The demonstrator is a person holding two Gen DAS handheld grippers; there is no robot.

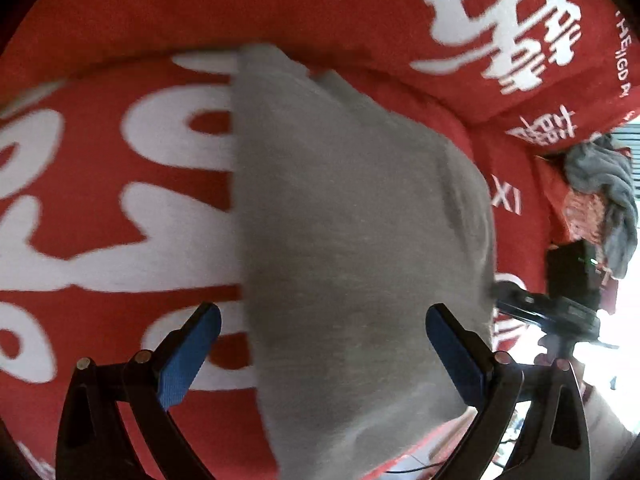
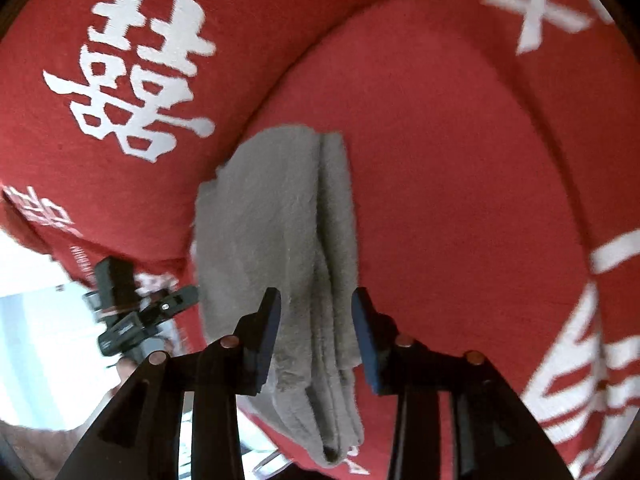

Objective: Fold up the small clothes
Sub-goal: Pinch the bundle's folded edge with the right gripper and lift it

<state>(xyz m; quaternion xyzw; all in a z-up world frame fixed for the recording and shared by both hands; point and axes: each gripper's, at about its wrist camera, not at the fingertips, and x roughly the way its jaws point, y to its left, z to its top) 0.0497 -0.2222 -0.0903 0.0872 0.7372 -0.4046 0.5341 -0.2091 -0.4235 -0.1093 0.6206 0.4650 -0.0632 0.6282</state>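
Observation:
A folded grey cloth [image 1: 352,208] lies on a red blanket [image 1: 120,24] with white characters. My left gripper [image 1: 324,344] hovers over its near end, open wide, the blue pads [image 1: 188,356] well apart and gripping nothing. In the right wrist view the same grey cloth [image 2: 276,216] shows stacked layers at its near edge. My right gripper [image 2: 316,332] stands partly open astride that end, with cloth between the pads but no visible pinch. Each gripper shows in the other's view as a black device: the right gripper [image 1: 552,312] and the left gripper [image 2: 132,312].
A raised red roll with a large white character [image 2: 136,76] borders the blanket at the back. A heap of grey and patterned clothes [image 1: 600,188] lies at the far right. The blanket's edge drops to a bright floor [image 2: 40,312] beside the cloth.

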